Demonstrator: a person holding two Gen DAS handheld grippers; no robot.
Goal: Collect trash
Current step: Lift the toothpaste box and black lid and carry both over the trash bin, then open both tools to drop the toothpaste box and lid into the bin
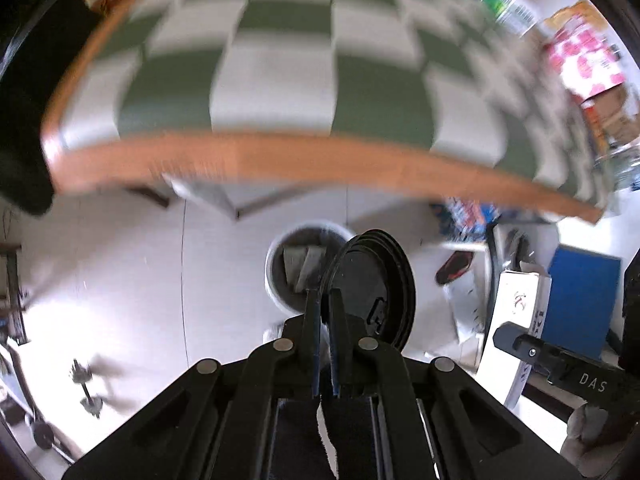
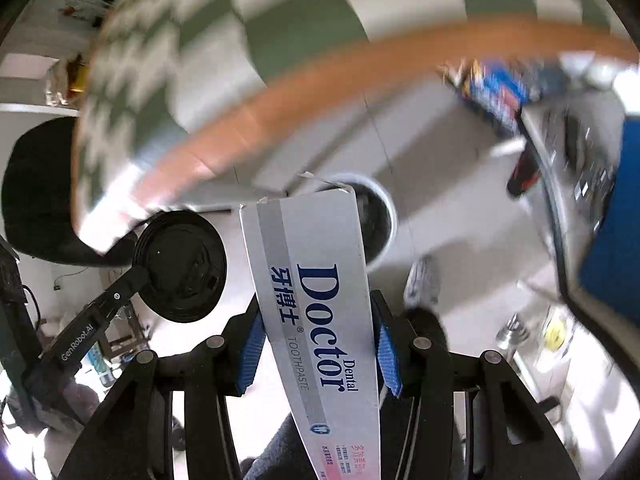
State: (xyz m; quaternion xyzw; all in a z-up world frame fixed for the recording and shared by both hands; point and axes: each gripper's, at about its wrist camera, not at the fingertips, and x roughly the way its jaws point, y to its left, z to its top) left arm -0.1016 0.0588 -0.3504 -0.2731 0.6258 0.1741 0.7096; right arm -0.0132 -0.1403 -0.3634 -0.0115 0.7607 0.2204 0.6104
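Note:
My left gripper (image 1: 325,300) is shut on the rim of a black plastic cup lid (image 1: 374,288), held on edge over the floor in front of a white round trash bin (image 1: 296,264). The lid also shows in the right wrist view (image 2: 180,266) at the tip of the left gripper. My right gripper (image 2: 318,348) is shut on a white "Doctor Dental" toothpaste box (image 2: 316,300) that points at the same bin (image 2: 376,220). The toothpaste box and right gripper show at the right of the left wrist view (image 1: 516,320). Some paper-like trash lies inside the bin.
A table with a green and white checked cloth (image 1: 280,72) and an orange edge (image 1: 280,156) lies beyond the bin, blurred. Colourful packets (image 1: 580,60) lie at its right end. A blue box (image 1: 580,304) and a red and black object (image 1: 454,266) are on the floor at right.

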